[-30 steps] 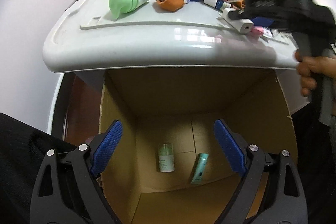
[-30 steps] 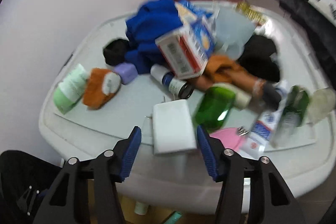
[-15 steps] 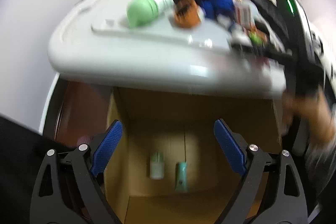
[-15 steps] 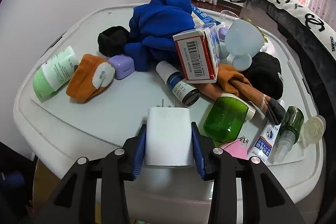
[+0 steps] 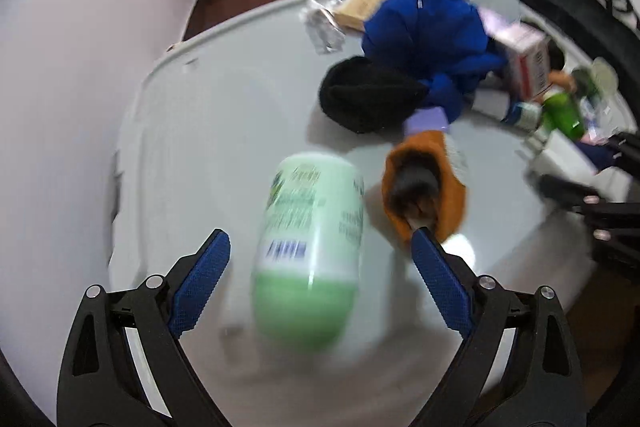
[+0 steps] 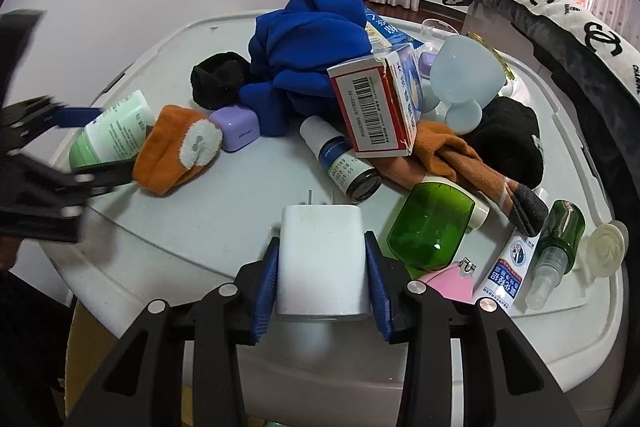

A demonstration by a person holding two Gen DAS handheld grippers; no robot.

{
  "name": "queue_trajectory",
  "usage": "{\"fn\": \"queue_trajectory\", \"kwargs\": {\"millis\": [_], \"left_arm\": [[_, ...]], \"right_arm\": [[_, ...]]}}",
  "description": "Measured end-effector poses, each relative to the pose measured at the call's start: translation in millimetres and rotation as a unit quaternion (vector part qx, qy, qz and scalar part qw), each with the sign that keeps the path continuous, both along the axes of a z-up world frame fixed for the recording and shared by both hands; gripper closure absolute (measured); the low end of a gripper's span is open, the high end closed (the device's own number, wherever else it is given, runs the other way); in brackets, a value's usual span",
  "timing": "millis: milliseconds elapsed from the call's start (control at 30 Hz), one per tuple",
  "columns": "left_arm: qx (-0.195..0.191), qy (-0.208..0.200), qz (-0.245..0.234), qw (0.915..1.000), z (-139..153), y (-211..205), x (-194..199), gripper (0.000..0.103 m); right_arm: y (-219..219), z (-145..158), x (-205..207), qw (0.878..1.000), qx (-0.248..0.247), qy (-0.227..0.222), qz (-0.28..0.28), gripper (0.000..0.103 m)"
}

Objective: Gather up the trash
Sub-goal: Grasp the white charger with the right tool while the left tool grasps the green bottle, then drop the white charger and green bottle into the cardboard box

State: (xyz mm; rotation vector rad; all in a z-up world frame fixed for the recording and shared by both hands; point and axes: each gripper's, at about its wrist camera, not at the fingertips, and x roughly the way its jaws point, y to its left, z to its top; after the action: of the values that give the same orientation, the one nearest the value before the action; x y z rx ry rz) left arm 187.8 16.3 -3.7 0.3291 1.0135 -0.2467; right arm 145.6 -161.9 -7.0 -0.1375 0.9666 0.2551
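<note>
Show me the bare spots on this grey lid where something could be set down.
Bare: the lid strip between the wall and the green bottle, and the near edge left of the white charger. Crowded: from the blue cloth to the green cup.

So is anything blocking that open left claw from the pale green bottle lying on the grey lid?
Nothing visible. The pale green bottle lies between the open left gripper's closing jaws, untouched. The orange sock lies close beside it, near the right-hand finger.
</note>
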Motion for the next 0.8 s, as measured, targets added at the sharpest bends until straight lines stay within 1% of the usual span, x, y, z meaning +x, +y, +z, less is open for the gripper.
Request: {"fn": "queue_trajectory", "kwargs": {"millis": [33,67,100,133,167,267,333,400,433,533,567,667,700,800], "left_arm": [[-0.005,-0.006,-0.001,1.0000,-2,-1,3,0.020],[-0.017,-0.013,0.002,0.9998,-3,0,5,0.028],[-0.042,-0.008,0.011,0.9990,-4,1,6,0.044],[-0.065,-0.006,0.020,0.9977,-3,3,6,0.056],[-0.070,-0.014,0.035,0.9968,-3,3,1,0.056],[-0.050,-0.051,0.066,0.9952,-3,-7,-18,0.056],[-0.078,-0.055,0.093,0.9910,3,-6,-30,0.057],[-0.103,-0.077,0.106,0.9860,20,-8,-53,0.057],[-0.109,-0.088,0.104,0.9846,28,-12,-63,0.057],[-0.109,-0.127,0.099,0.9809,56,-20,-92,0.056],[-0.120,-0.131,0.104,0.9786,63,-18,-99,0.056],[-0.156,-0.120,0.136,0.9709,70,-7,-111,0.056],[-0.154,-0.117,0.146,0.9702,70,-8,-121,0.057],[-0.141,-0.113,0.149,0.9723,65,-21,-150,0.056]], "right_arm": [[1,-1,0,1.000,-0.002,-0.001,0.000,0.063],[1,-1,-1,1.000,-0.004,-0.005,-0.001,0.063],[1,-1,-1,1.000,-0.004,-0.006,-0.001,0.063],[1,-1,-2,1.000,-0.003,-0.010,-0.003,0.063],[1,-1,-3,1.000,-0.002,-0.013,-0.004,0.063],[1,-1,-5,1.000,-0.001,-0.022,-0.007,0.063],[0,0,-6,1.000,0.005,-0.026,-0.008,0.064],[-3,0,-7,0.999,0.017,-0.028,-0.005,0.064],[-5,1,-8,0.999,0.028,-0.025,-0.004,0.064],[-6,5,-12,0.999,0.039,-0.031,0.003,0.064],[-5,9,-14,0.999,0.038,-0.039,0.006,0.064],[-7,19,-21,0.998,0.045,-0.047,0.007,0.064],[-10,24,-27,0.997,0.051,-0.049,0.004,0.064],[-21,37,-52,0.996,0.065,-0.054,-0.002,0.064]]}}
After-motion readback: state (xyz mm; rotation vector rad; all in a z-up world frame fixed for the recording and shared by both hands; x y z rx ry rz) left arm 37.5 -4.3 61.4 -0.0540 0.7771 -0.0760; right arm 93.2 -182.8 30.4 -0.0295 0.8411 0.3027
